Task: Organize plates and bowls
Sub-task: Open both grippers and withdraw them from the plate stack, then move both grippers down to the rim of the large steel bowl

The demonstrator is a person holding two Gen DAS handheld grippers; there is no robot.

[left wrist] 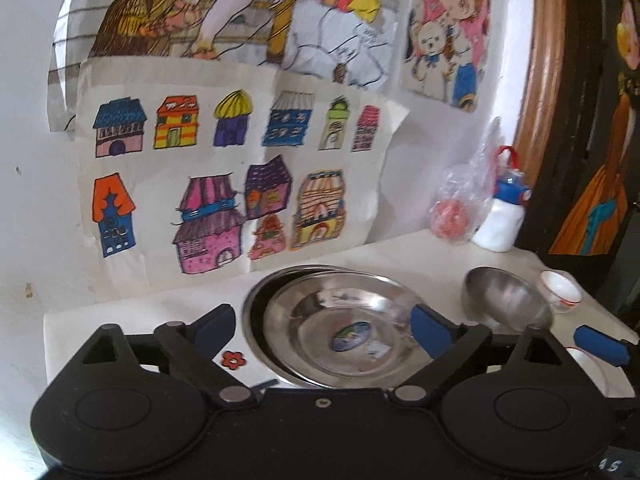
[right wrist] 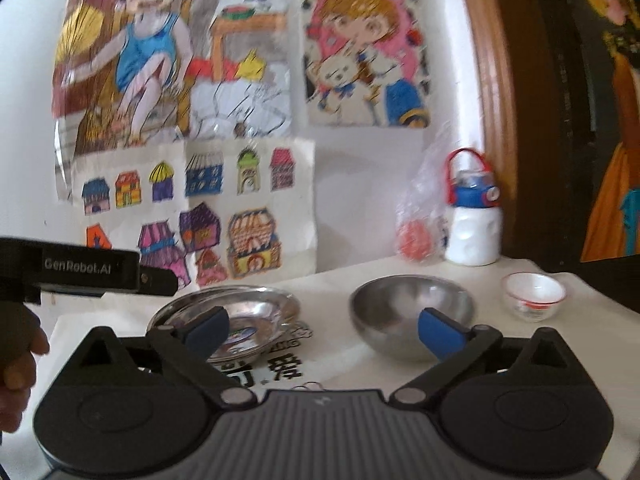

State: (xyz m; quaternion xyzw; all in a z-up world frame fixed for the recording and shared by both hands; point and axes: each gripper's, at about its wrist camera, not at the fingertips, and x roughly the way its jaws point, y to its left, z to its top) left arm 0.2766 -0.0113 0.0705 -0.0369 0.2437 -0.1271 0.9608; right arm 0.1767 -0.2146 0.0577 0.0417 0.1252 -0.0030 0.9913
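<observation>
Hovering wide open and empty, the left tongs (left wrist: 323,322) and right tongs (right wrist: 323,330) are facing stacked steel plates (left wrist: 340,328) on the worktop (right wrist: 344,376). Nesting the white bowl (right wrist: 534,294) beside the steel bowl (right wrist: 412,312) is likely coming next.

Cloth-covered table (right wrist: 332,368) bears plates (right wrist: 240,312), bowls (right wrist: 400,312), bottle (right wrist: 474,232).

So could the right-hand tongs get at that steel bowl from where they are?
Probably yes. The right tongs stand open and empty, the steel bowl sits right ahead on the cloth, and nothing lies between them.
</observation>
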